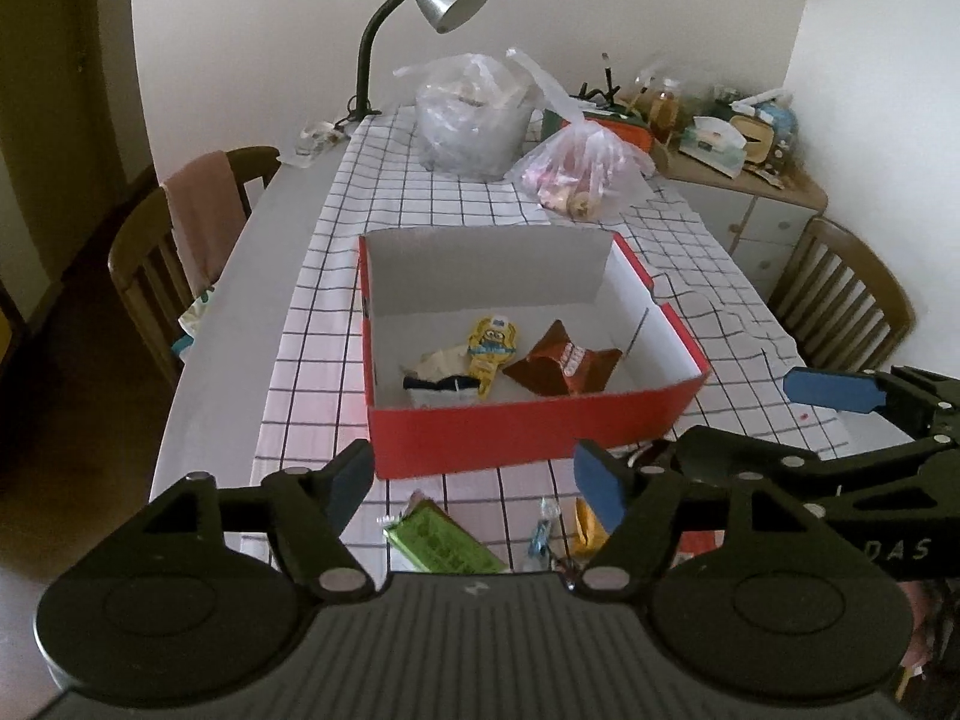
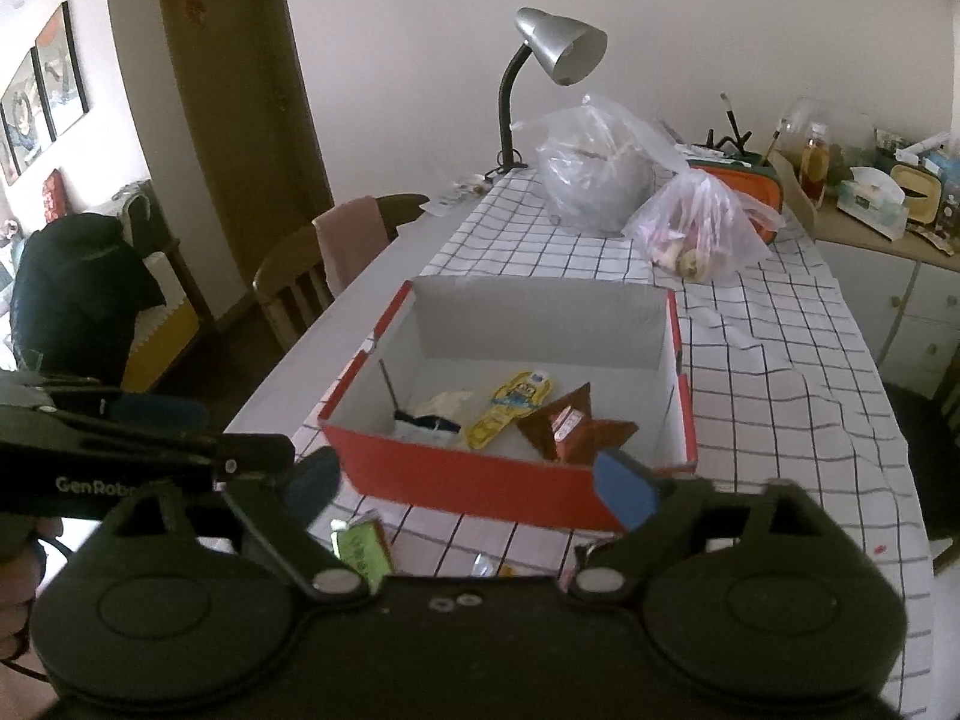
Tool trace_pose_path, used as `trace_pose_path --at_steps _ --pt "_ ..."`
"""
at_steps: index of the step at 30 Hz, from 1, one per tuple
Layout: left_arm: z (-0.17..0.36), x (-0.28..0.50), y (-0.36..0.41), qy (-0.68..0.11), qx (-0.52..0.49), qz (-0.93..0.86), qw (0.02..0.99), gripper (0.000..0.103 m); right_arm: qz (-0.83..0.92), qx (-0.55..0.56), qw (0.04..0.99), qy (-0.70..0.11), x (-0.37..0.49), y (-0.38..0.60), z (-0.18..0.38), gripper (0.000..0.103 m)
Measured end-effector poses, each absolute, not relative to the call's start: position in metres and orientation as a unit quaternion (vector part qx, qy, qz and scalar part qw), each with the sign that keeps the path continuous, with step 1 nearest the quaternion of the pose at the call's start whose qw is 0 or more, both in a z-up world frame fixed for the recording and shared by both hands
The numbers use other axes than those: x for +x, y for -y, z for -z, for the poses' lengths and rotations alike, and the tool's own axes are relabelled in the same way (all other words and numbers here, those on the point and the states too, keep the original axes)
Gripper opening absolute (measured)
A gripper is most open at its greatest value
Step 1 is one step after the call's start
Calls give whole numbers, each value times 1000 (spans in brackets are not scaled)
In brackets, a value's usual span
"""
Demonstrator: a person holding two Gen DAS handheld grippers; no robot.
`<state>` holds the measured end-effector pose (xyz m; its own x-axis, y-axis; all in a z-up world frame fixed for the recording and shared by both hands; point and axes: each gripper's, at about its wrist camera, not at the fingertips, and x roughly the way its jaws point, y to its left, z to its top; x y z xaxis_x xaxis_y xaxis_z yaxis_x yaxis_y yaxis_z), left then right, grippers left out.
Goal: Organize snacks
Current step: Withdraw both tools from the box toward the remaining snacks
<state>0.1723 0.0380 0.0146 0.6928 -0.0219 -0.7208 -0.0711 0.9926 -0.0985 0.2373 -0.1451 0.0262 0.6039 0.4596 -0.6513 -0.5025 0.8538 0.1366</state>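
Both the left gripper point(image 1: 474, 483) and right gripper point(image 2: 468, 483) hang empty, jaws apart, before the red cardboard box point(image 1: 528, 432). Crinkled snack packets point(image 1: 561, 369) lie inside it.

Both black grippers, left gripper point(image 1: 474, 483) and right gripper point(image 2: 468, 489), carry blue pads and silver screws.

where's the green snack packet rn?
Green snack packet lies on the checked cloth outside the red box, just in front of its near wall.
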Motion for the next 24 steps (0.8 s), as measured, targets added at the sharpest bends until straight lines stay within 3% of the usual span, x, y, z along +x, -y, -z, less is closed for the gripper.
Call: trace_pose_path --at_steps 13,24 --pt "9 134 -26 -390 -63 -13 919 81 -267 -41 892 -362 197 167 -9 103" --pt "54 138 -6 -432 -74 -12 899 81 -255 -32 874 -413 221 196 39 103"
